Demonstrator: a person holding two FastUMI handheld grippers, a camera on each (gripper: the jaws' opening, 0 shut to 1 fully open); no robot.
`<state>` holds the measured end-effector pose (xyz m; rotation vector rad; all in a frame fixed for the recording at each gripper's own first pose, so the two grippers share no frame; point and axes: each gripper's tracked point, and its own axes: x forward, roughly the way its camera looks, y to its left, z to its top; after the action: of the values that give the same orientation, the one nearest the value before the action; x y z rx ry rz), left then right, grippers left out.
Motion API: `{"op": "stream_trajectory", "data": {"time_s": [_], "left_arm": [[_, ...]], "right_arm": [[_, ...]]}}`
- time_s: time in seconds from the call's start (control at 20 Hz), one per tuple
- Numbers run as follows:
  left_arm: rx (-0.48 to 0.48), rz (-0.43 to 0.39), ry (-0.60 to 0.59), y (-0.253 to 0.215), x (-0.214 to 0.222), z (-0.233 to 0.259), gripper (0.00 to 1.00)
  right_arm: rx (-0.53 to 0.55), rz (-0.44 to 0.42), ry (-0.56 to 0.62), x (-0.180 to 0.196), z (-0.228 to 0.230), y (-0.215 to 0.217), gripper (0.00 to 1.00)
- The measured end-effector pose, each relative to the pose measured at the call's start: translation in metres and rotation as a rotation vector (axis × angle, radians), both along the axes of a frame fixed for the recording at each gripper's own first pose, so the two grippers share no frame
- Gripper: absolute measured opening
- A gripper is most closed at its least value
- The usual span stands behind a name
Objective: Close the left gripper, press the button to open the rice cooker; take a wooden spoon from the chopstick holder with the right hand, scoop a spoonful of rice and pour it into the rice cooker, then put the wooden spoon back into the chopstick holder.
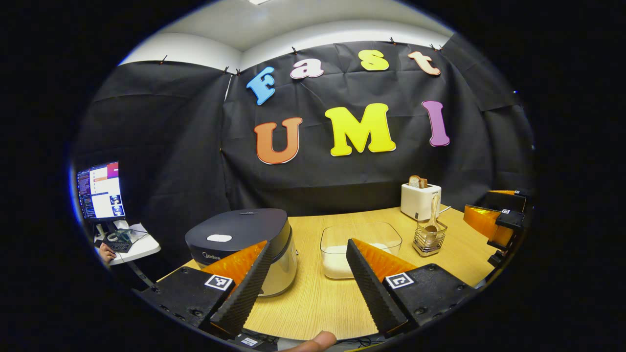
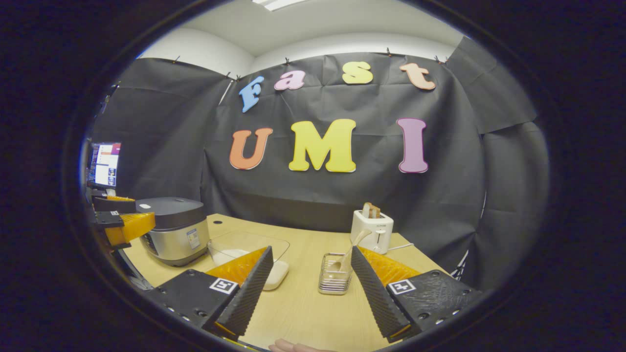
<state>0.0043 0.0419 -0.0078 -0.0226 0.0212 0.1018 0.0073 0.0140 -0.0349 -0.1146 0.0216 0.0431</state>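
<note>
The rice cooker (image 1: 244,242) (image 2: 173,230), dark-lidded with a silver body, stands shut on the wooden table (image 1: 313,298). Right of it is a clear glass container of rice (image 1: 359,247) (image 2: 247,256). A wooden spoon (image 1: 432,217) (image 2: 348,254) stands in the wire chopstick holder (image 1: 429,239) (image 2: 335,279). My left gripper (image 1: 308,288) is open, hovering over the table's front edge between cooker and rice. My right gripper (image 2: 310,293) is open, short of the holder, and it appears at the right edge (image 1: 499,220) of the left gripper view. The left gripper (image 2: 120,217) appears beside the cooker in the right gripper view.
A white toaster (image 1: 419,199) (image 2: 372,230) with bread slices stands at the back of the table, behind the holder. A monitor (image 1: 100,190) on a small side desk sits far left, with a person's hand (image 1: 105,253) there. Fingertips (image 1: 313,342) show at the bottom edge.
</note>
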Motion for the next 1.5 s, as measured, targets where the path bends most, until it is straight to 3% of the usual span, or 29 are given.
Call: {"op": "stream_trajectory", "data": {"time_s": [0.5, 0.6, 0.8, 0.9, 0.95, 1.05, 1.2, 1.25, 1.5], "left_arm": [[-0.065, -0.024, -0.012, 0.006, 0.001, 0.001, 0.97], [-0.082, -0.018, 0.001, 0.015, 0.001, -0.002, 0.93], [-0.109, -0.008, 0.036, 0.039, 0.007, -0.002, 0.77], [-0.099, 0.017, 0.072, 0.057, 0.013, -0.006, 0.58], [-0.090, 0.043, 0.080, 0.070, 0.017, -0.003, 0.54], [-0.060, 0.078, 0.098, 0.090, 0.025, 0.000, 0.28], [-0.096, 0.072, 0.152, 0.111, 0.040, 0.001, 0.08], [-0.118, 0.073, 0.176, 0.119, 0.044, 0.000, 0.03], [-0.133, 0.102, 0.303, 0.150, 0.056, -0.015, 0.02]], "right_arm": [[0.040, -0.013, -0.011, -0.008, 0.012, -0.016, 0.96], [0.049, -0.018, -0.015, -0.009, 0.014, -0.022, 0.95], [0.060, -0.028, -0.003, -0.008, 0.015, -0.032, 0.95], [0.075, -0.037, -0.006, -0.008, 0.017, -0.038, 0.95], [0.080, -0.036, -0.005, -0.007, 0.017, -0.039, 0.95], [0.090, -0.038, 0.002, -0.006, 0.015, -0.040, 0.95], [0.090, -0.037, 0.012, -0.005, 0.014, -0.042, 0.95], [0.090, -0.042, 0.013, -0.005, 0.014, -0.043, 0.95], [0.108, -0.046, 0.013, -0.006, 0.016, -0.048, 0.95]]}}
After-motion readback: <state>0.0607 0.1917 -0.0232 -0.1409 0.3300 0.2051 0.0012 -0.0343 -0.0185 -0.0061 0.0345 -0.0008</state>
